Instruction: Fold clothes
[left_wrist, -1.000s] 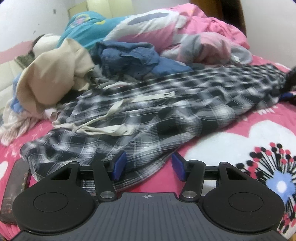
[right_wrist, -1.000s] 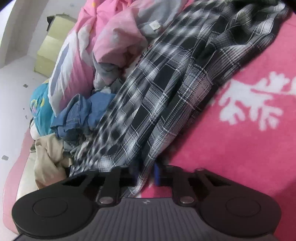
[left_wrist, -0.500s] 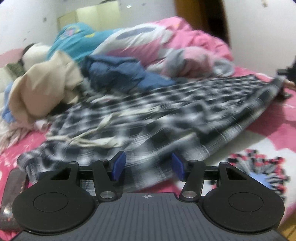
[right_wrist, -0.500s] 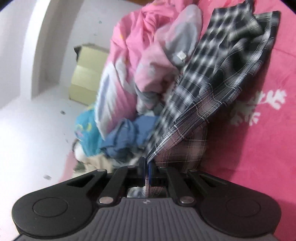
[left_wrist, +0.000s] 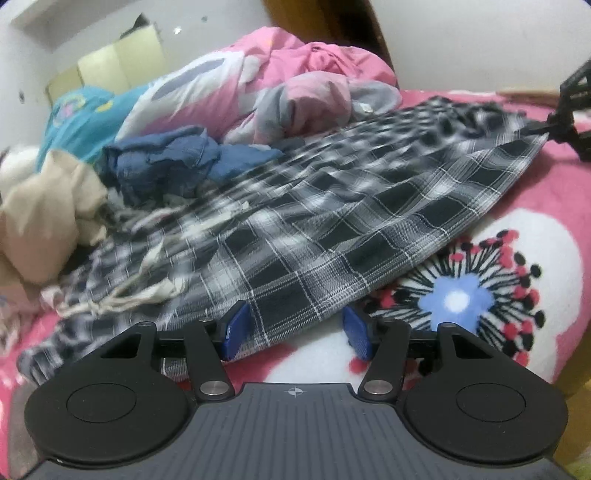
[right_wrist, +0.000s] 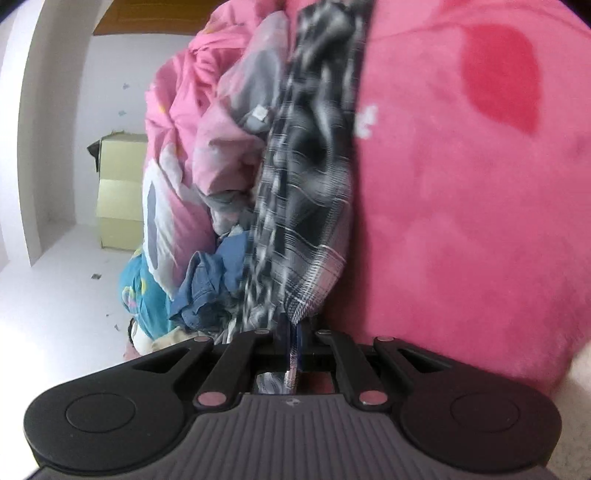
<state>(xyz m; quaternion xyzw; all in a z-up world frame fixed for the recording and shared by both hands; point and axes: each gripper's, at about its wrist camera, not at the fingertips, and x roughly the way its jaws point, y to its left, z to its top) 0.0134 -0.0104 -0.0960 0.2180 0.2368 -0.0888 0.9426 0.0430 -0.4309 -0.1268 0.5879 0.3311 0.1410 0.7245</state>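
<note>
Across the bed (left_wrist: 524, 206), beside a heap of clothes (left_wrist: 159, 162), we see the plaid garment (left_wrist: 332, 229) stretched out, one corner lifted. We judge it light, limp and prone to sag; hems and corners grip best. Our right tool (right_wrist: 294, 338) pinches its corner; our left tool (left_wrist: 295, 328) gapes wide at its near edge.

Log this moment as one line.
left gripper open at hem | right gripper shut on black-and-white plaid garment | corner lifted off pink blanket
</note>
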